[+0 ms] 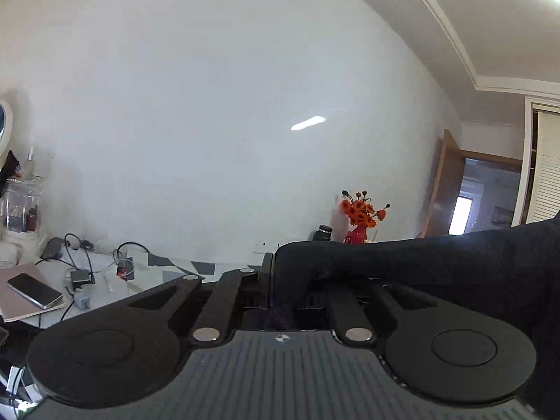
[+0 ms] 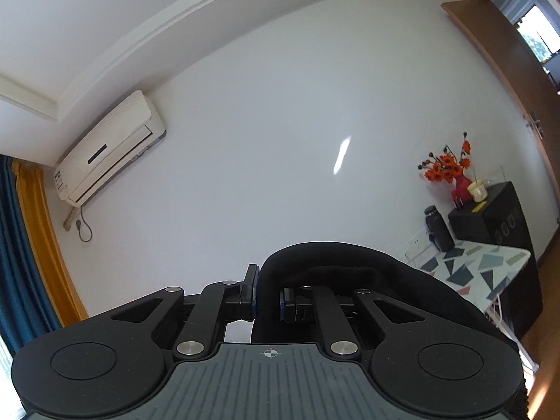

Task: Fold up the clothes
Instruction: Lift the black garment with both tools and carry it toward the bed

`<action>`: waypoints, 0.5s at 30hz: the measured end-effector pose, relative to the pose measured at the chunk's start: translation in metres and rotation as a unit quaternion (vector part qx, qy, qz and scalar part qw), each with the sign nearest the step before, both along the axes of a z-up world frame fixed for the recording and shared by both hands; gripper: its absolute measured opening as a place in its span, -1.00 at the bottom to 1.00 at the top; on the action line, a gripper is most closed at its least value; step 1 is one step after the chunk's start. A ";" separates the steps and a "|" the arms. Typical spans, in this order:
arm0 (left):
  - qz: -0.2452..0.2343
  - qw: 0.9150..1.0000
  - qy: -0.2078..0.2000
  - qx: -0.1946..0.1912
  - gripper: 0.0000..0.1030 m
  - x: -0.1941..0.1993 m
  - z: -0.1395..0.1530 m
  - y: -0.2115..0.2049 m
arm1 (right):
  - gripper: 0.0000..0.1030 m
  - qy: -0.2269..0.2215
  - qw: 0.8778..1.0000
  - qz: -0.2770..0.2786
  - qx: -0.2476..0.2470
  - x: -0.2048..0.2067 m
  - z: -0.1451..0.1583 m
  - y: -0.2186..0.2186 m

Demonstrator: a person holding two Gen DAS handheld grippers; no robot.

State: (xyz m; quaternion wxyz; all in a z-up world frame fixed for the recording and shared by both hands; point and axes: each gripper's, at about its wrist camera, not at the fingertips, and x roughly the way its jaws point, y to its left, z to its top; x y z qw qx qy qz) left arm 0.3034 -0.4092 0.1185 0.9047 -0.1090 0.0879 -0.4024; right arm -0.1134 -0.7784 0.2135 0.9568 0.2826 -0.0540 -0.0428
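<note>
White wall fills most of both views, with ceiling moulding curving across the top. At the lower left of the left wrist view a cluttered table holds a smartphone on a pink folder, black cables and a clear cosmetics organiser. Orange artificial flowers in a red vase stand right of centre, beside an open wooden door.

Low in that frame, the left gripper has its fingers pinched nearly together on a dark garment, which stretches from the jaws off to the right edge.

Across the right wrist view, an air conditioner hangs at the upper left above blue and yellow curtains. The right gripper is likewise clamped on the dark garment, whose edge loops up over the fingers and drapes toward the lower right. Behind it sit a patterned tabletop, a black bottle and the flowers.
</note>
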 end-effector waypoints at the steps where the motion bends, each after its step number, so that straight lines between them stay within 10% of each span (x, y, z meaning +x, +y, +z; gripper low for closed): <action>1: 0.001 1.000 -0.001 -0.007 -0.85 0.014 0.003 -0.009 | -0.82 -0.002 1.000 0.002 -0.009 0.018 0.009 -0.009; 10: 0.086 0.993 -0.049 -0.056 -0.85 0.168 0.063 -0.068 | -0.82 -0.049 0.996 0.066 -0.030 0.239 0.109 -0.087; 15: 0.183 0.976 -0.095 -0.065 -0.85 0.247 0.113 -0.078 | -0.82 -0.076 0.987 0.121 -0.068 0.383 0.167 -0.118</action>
